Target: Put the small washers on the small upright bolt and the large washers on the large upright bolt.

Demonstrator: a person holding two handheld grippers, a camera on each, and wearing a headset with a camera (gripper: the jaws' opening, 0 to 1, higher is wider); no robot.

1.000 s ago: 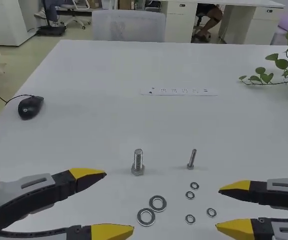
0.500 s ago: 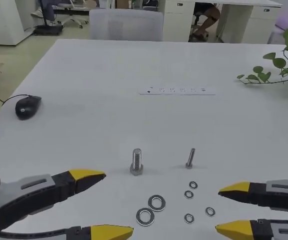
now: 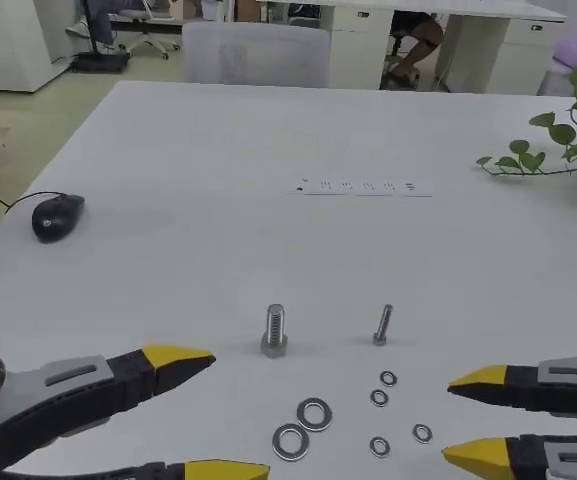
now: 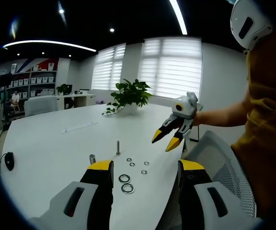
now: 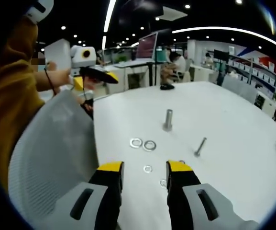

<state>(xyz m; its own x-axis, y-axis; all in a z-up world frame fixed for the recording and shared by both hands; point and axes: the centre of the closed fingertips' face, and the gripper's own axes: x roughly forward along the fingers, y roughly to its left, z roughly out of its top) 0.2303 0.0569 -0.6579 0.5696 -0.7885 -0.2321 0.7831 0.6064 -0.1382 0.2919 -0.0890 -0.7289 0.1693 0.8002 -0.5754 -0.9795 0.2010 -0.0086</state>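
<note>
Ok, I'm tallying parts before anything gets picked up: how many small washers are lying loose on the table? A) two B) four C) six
B: four small washers lie flat on the table in front of the small bolt, next to two large washers, and none is on a bolt.

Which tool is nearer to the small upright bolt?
Right. In the head view the right tool sits just right of the small upright bolt; the left tool is farther off, left of the large bolt.
</note>
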